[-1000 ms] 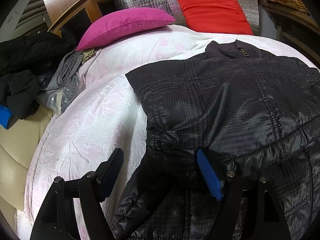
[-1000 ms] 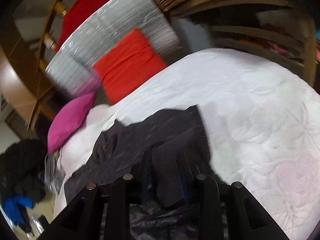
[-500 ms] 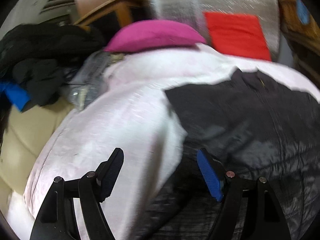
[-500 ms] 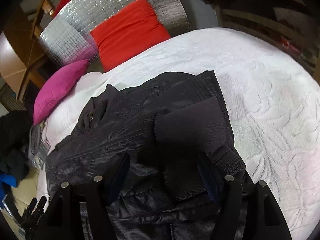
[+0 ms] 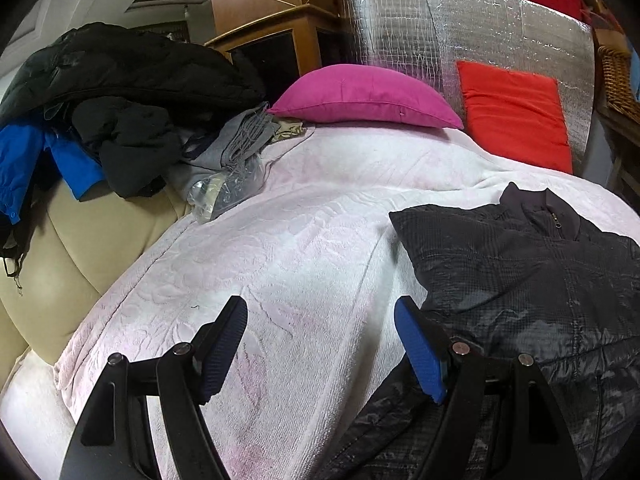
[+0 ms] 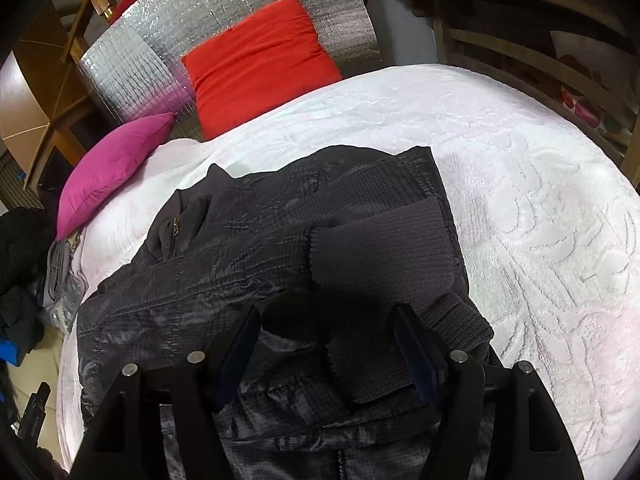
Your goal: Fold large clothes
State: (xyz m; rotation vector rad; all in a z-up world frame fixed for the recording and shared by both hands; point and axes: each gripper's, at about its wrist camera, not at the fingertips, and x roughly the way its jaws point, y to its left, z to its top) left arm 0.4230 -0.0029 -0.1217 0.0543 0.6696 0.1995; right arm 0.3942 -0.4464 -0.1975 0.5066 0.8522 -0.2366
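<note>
A dark quilted jacket [image 5: 532, 280] lies flat on the white bedspread [image 5: 304, 248], collar toward the pillows. In the right wrist view the jacket [image 6: 224, 264] has a sleeve folded across its front, with the ribbed cuff [image 6: 380, 264] on top. My left gripper [image 5: 320, 344] is open and empty above bare bedspread, just left of the jacket's edge. My right gripper [image 6: 328, 344] is open and empty, hovering over the folded sleeve and cuff.
A pink pillow [image 5: 364, 94] and a red cushion [image 5: 516, 112] lean against a silver foil panel [image 5: 480, 28] at the bed's head. A heap of dark and blue clothes [image 5: 100, 108] sits on a beige seat at the left. Wooden shelving [image 6: 540, 20] stands on the right.
My right gripper has opened and let go of the sleeve, which now lies across the jacket. My left gripper has swung left, off the jacket and over the bedspread.
</note>
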